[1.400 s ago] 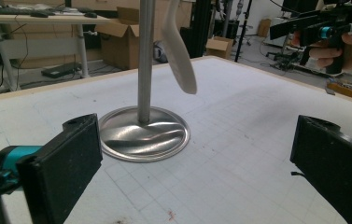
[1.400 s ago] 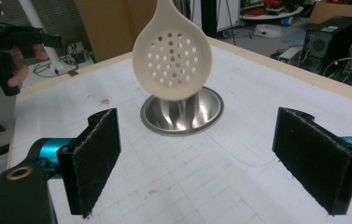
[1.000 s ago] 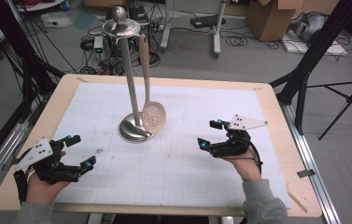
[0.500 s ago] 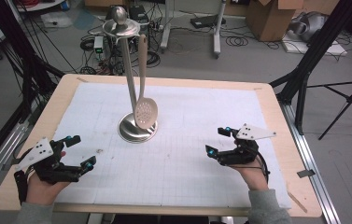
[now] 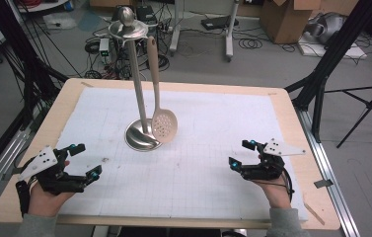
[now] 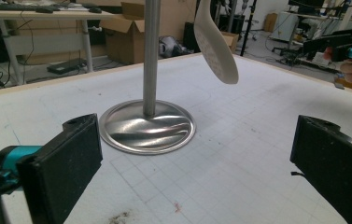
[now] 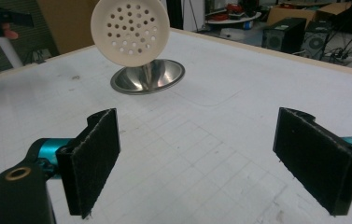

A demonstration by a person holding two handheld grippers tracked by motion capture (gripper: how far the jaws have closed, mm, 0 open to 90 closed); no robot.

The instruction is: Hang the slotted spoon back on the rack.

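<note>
A metal stand rises from a round base (image 5: 141,136) at the table's middle, with a disc top (image 5: 128,29). A cream perforated spoon (image 5: 164,125) hangs from that top, its bowl just above the base's right side. My left gripper (image 5: 87,159) sits open at the near left, holding nothing. My right gripper (image 5: 239,154) sits open at the near right, also holding nothing. In the left gripper view the jaws (image 6: 197,168) frame the base (image 6: 148,126) and the spoon (image 6: 215,42). In the right gripper view the wide jaws (image 7: 197,158) face the spoon (image 7: 130,30) and the base (image 7: 148,77).
A white gridded mat (image 5: 208,123) covers the wooden table (image 5: 292,123). Small dark specks (image 5: 105,159) lie on it near the left gripper. Tripod legs, cables and cardboard boxes (image 5: 284,17) stand on the floor beyond the table.
The right gripper has drawn back toward the near right edge. The hanging spoon swung left, then back to the right. The left gripper has stayed put.
</note>
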